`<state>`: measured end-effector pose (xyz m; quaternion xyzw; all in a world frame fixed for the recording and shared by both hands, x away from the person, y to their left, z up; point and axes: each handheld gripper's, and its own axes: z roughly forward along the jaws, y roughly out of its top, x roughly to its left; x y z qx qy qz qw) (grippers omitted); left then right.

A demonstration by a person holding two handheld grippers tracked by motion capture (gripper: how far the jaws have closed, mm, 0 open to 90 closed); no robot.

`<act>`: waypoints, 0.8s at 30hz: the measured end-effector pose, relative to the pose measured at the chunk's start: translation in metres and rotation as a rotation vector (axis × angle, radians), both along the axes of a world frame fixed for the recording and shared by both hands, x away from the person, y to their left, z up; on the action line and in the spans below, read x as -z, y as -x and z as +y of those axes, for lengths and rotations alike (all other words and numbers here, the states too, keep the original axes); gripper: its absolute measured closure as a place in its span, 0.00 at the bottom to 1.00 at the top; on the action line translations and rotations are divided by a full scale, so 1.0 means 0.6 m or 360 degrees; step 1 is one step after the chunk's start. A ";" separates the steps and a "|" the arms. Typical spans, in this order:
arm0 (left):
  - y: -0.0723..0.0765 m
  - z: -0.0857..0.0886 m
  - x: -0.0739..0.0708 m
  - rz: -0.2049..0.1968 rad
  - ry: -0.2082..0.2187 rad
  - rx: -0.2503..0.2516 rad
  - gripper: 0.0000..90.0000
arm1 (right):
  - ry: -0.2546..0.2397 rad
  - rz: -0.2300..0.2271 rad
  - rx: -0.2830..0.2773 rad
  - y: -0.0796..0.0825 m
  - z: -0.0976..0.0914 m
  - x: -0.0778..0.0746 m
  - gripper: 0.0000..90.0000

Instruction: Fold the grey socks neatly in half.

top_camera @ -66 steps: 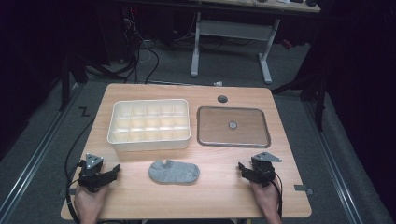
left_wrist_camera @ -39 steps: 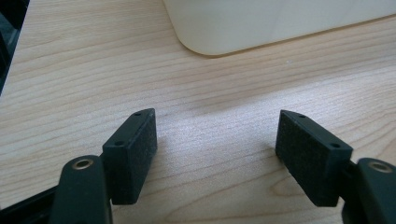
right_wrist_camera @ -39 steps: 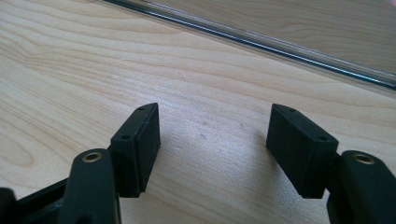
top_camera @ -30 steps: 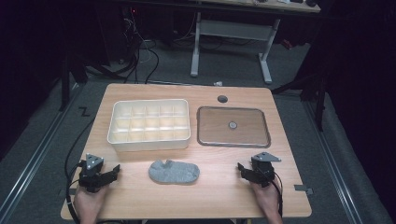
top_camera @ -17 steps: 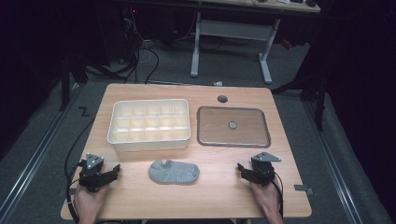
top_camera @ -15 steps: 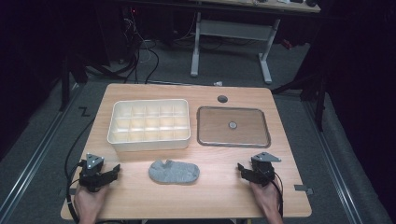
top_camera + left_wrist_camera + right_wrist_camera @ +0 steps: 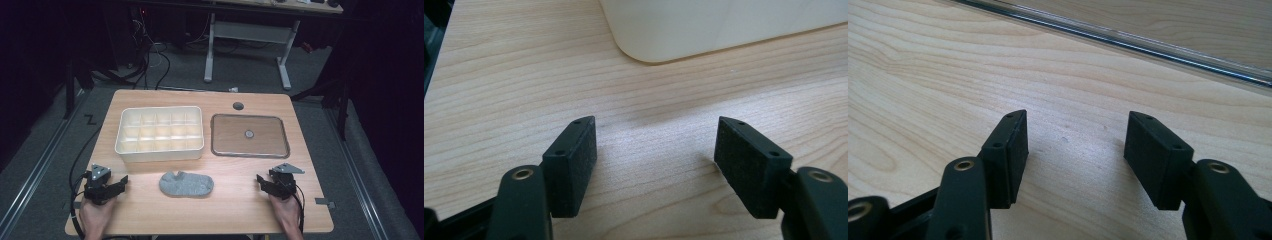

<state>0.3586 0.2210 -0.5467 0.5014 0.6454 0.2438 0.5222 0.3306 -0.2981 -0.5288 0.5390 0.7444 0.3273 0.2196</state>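
A grey sock lies flat near the front middle of the wooden table. My left gripper rests on the table to the sock's left, open, with bare wood between its jaws. To the sock's right my right gripper rests on the table. Its jaws have just been closing a little, but they stand open with nothing between them. Neither gripper touches the sock.
A cream divided box stands behind the sock at the left; its corner is ahead of the left gripper. A clear flat lid lies at the right, its edge ahead of the right gripper. A cable hole sits at the back.
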 end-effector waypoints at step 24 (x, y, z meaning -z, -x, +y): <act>0.023 -0.041 -0.028 0.0000 0.0142 0.0162 0.38 | -0.0137 -0.0074 -0.0062 0.019 0.019 -0.026 0.56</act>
